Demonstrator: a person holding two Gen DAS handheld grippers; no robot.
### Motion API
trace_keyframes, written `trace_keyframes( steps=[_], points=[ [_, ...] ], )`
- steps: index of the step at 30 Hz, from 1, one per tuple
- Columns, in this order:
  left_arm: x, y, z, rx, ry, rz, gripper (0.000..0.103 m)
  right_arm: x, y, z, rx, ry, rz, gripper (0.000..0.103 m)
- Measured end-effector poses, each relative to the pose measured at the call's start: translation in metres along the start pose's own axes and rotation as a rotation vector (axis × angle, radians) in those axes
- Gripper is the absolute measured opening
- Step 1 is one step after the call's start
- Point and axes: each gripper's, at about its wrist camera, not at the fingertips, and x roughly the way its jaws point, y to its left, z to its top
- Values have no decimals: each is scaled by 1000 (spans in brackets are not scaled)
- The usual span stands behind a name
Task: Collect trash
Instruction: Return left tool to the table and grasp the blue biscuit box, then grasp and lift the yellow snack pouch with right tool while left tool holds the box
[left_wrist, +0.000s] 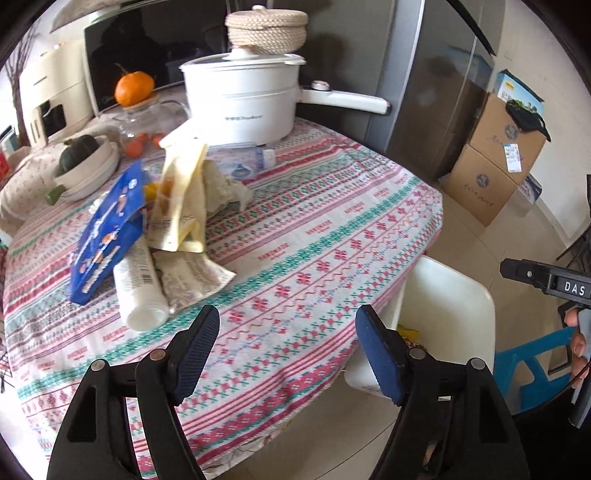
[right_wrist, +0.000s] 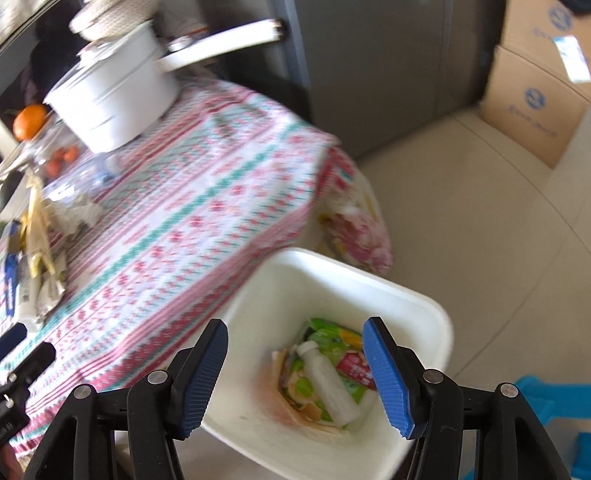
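Note:
A pile of trash lies on the patterned tablecloth (left_wrist: 314, 240): a blue snack bag (left_wrist: 107, 236), a yellow pouch (left_wrist: 181, 199), a white bottle (left_wrist: 138, 284), a silvery wrapper (left_wrist: 192, 275) and crumpled paper (left_wrist: 225, 184). My left gripper (left_wrist: 288, 339) is open and empty above the table's near edge, right of the pile. A white bin (right_wrist: 417, 295) stands on the floor beside the table. It holds a white bottle (right_wrist: 328, 380), green wrappers (right_wrist: 328, 332) and a red packet (right_wrist: 354, 365). My right gripper (right_wrist: 295, 365) is open and empty above the bin.
A white pot (left_wrist: 240, 99) with a woven basket (left_wrist: 266, 26) on top stands at the table's back, with an orange (left_wrist: 133, 88), a glass jar (left_wrist: 147, 125) and bowls (left_wrist: 88, 166) to its left. A fridge (left_wrist: 424, 74), cardboard boxes (left_wrist: 495, 155) and a blue stool (left_wrist: 532, 373) surround the table.

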Motion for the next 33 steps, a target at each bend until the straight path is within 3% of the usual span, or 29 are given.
trace_keyframes(
  steps=[6, 12, 16, 24, 25, 27, 33],
  points=[
    [-5, 64, 6, -86, 1, 103, 79, 9, 46, 5, -83, 7, 31, 70],
    [24, 111, 12, -58, 4, 207, 79, 18, 90, 8, -163, 8, 55, 72],
    [44, 119, 21, -30, 12, 236, 79, 27, 112, 11, -206, 15, 50, 73],
    [81, 114, 42, 50, -6, 387, 78, 41, 140, 16, -259, 29, 50, 74],
    [84, 113, 43, 59, -15, 407, 77, 42, 143, 17, -263, 29, 49, 74],
    [86, 113, 45, 62, -22, 421, 63, 46, 148, 18, -267, 30, 43, 74],
    [73, 109, 47, 97, -81, 488, 43, 56, 164, 25, -264, 41, 52, 74]
  ],
)
